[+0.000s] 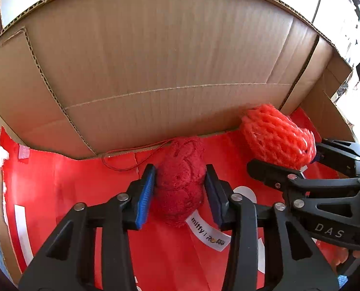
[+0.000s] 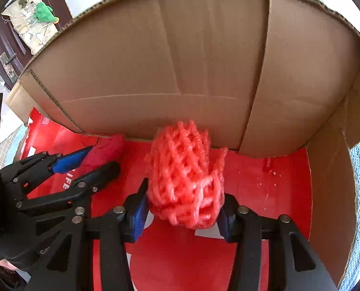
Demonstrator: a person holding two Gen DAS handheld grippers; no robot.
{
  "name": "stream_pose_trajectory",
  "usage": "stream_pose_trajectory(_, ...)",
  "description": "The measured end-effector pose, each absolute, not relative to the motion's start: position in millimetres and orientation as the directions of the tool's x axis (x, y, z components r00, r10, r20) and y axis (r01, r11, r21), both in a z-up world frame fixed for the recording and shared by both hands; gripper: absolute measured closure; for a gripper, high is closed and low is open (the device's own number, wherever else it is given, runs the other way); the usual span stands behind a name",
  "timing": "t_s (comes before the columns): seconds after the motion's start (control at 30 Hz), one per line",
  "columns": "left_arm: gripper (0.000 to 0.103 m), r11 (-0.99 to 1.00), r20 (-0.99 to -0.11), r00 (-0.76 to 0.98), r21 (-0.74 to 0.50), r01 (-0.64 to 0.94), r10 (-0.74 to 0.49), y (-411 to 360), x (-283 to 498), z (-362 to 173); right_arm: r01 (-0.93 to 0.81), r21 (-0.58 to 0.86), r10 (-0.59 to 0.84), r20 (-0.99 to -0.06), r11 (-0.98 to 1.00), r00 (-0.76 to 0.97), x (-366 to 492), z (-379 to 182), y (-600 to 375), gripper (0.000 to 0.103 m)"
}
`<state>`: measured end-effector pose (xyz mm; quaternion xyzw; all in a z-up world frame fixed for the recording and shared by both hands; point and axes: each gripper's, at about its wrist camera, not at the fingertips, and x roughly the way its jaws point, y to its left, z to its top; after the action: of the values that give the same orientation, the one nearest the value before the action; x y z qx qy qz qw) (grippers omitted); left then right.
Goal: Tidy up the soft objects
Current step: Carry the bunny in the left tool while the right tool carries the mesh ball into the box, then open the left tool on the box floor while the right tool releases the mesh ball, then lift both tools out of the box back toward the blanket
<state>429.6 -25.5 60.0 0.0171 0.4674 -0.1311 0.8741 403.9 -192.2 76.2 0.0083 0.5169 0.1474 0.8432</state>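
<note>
Fig.: two hand-held grippers inside a cardboard box point(image 1: 155, 60) w/ a red paper lining point(image 1: 71, 194), both pointing steeply down at the floor.

L gripper point(image 1: 180, 189): jaws partly spread, straddling a red plush toy point(image 1: 178, 184) w/ a "miffy" tag point(image 1: 207, 232). Left pad touches the plush; right pad shows a thin gap, so plush appears released, resting on the lining near the back wall. Its long axis runs along the fingers, away from the camera.

R gripper point(image 2: 183, 208): closed on an orange-red foam fruit net point(image 2: 184, 181), pads pressing both flanks. Net's long axis also runs fwd along the fingers, far end close to the back wall; whether its underside touches the floor can't be told.

Key relation: net lies just right of the plush, near but apart. Judged next step: R hand sets net down beside the plush, w/ L gripper needing to back straight out.
</note>
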Motion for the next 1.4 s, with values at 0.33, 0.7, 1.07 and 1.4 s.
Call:
stream_pose_trajectory(0.33,0.047,0.968,-0.815,0.533,-0.127,0.215,-0.225,-19,434,59,-0.219,0.166,0.247,-0.874,0.961,0.42,415,72,-194,0.051)
stream_pose_trajectory(0.7,0.037,0.973,-0.802,0.554,-0.141,0.185,-0.222,1,421,68,-0.204,0.155,0.231,-0.873,0.967,0.429,415,78,-184,0.039)
stream_pose_trajectory(1.07,0.027,0.971,-0.768,0.594,-0.168,0.17,-0.237,28,389,86,-0.202,0.127,0.213,-0.844,0.971,0.493,392,108,-175,0.028)
stream_pose_trajectory(1.4,0.014,0.963,-0.689,0.673,-0.184,0.196,-0.269,37,335,124,-0.23,0.067,0.201,-0.748,0.971,0.632,340,159,-187,0.015)
